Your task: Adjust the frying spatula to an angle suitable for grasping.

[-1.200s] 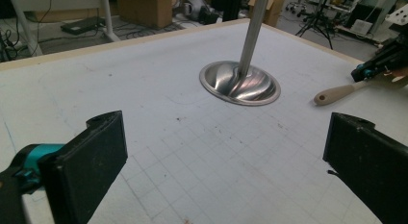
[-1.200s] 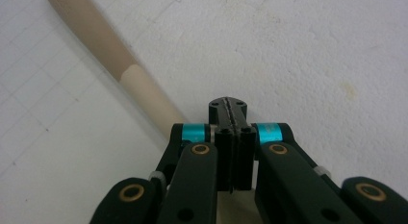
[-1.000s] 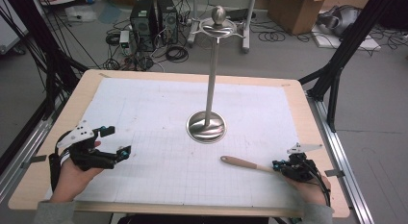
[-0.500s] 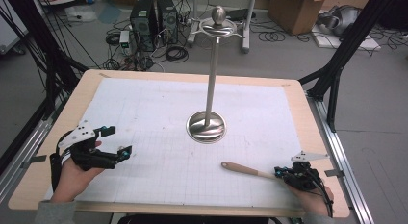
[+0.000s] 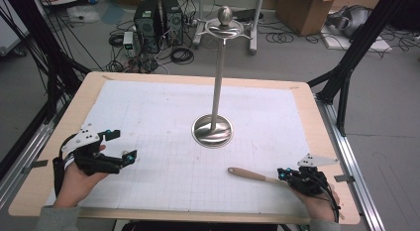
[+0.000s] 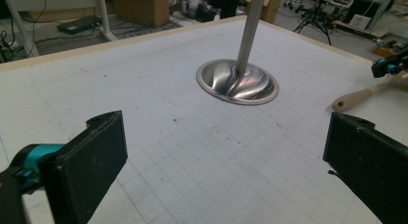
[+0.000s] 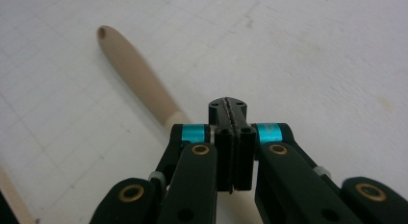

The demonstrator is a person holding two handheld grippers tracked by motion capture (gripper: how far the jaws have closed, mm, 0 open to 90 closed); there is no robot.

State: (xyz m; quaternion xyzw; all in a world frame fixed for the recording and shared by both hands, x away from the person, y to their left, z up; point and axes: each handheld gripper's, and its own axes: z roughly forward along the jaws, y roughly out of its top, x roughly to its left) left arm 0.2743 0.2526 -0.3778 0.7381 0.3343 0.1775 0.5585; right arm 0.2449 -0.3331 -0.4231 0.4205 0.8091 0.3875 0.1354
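Note:
A wooden-handled utensil (image 5: pixel 250 175) lies on the white gridded mat near the front right, with its rounded handle end pointing toward the stand. My right gripper (image 5: pixel 286 175) is shut on its other end. In the right gripper view the pads (image 7: pixel 239 137) press together, and the handle (image 7: pixel 132 70) runs out from under them to the upper left. My left gripper (image 5: pixel 122 145) rests open at the front left with nothing between its jaws. Its wide-apart pads (image 6: pixel 91 161) frame bare mat in the left gripper view.
A tall metal stand (image 5: pixel 216 82) with a round dished base (image 5: pixel 212 131) and a ball top stands mid-table. The mat (image 5: pixel 163 117) covers most of the wooden table (image 5: pixel 317 122). Beyond the far edge, computers, cables and boxes sit on the floor.
My right gripper and the utensil have slid together a little toward the near edge of the table. The left gripper has stayed where it was.

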